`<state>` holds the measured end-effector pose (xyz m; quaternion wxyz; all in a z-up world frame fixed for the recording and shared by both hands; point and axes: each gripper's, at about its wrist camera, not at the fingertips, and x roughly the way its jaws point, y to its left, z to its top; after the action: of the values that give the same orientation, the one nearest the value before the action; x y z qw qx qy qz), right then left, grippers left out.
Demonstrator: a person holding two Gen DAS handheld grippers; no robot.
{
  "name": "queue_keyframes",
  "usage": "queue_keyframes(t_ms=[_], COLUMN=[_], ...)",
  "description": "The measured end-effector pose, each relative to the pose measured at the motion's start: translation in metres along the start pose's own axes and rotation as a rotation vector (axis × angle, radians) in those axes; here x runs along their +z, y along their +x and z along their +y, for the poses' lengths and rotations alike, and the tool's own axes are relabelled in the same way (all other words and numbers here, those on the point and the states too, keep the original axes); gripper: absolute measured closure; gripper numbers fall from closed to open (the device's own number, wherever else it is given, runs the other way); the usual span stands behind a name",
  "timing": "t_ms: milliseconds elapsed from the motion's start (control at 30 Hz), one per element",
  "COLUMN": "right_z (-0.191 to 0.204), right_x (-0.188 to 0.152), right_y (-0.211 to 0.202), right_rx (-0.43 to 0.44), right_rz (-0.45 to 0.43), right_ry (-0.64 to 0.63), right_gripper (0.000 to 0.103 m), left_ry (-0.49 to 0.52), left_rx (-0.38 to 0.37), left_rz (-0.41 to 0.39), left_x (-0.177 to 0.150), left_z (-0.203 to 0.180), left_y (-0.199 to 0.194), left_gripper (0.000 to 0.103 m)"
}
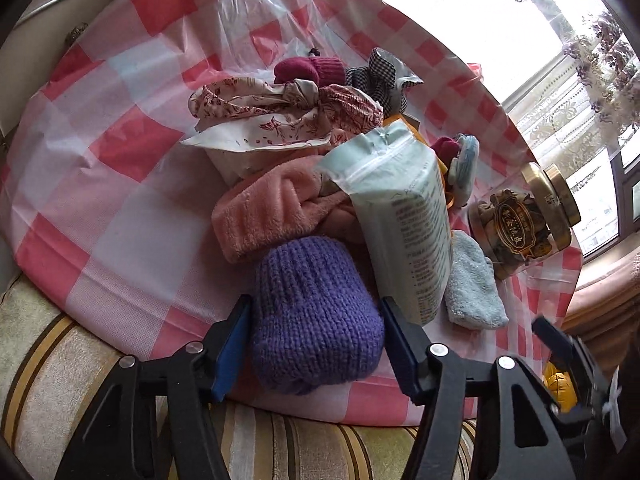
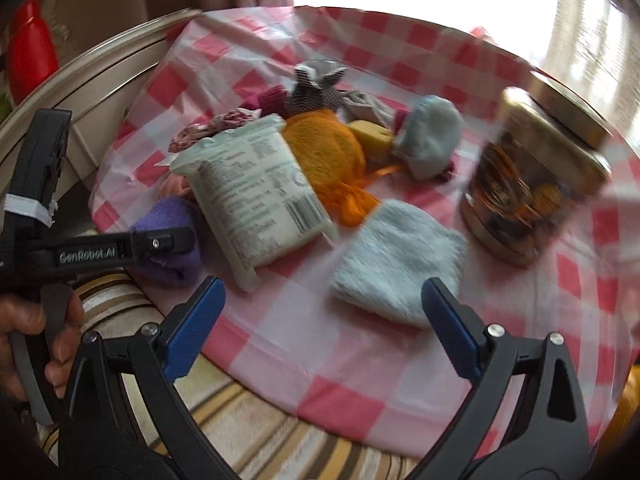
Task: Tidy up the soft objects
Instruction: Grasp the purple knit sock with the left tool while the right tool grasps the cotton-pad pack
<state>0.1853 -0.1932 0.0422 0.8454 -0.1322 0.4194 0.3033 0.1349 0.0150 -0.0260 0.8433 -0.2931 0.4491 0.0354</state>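
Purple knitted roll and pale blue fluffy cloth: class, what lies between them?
The pale green plastic-wrapped pack, lying between the purple knitted roll and pale blue fluffy cloth; clearest in the right wrist view.

L gripper (image 1: 316,344) around purple knit item (image 1: 316,316) at table edge

Blue pads either side of the knit, touching it; can't tell how tight. Behind it: pink fluffy cloth (image 1: 268,216), pale green packet (image 1: 404,216) standing tilted, light blue cloth (image 1: 472,284) w/ gold-lidded jar (image 1: 524,220) on its side nearby, all on pink checked tablecloth (image 1: 120,184)
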Motion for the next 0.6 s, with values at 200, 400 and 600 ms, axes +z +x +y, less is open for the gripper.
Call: queue_keyframes(t_ms=[200,400,600], right_z=[0.015,0.021,0.025], right_x=[0.028,0.048,0.061], right_y=[0.031,0.056,0.080], right_rx=[0.067,0.161,0.215], right_rz=[0.014,0.019,0.050], right_ry=[-0.134,-0.199,-0.218], right_gripper=[0.004,0.004,0.004], left_ry=[-0.067,-0.114,-0.126], left_rx=[-0.039,-0.049,-0.054], left_rz=[-0.045,-0.078,-0.080], left_x=[-0.004,-0.001,-0.001], left_z=[0.016,0.023,0.027], left_y=[-0.008,-0.012,-0.013], left_gripper=[0.046,0.046,0.046])
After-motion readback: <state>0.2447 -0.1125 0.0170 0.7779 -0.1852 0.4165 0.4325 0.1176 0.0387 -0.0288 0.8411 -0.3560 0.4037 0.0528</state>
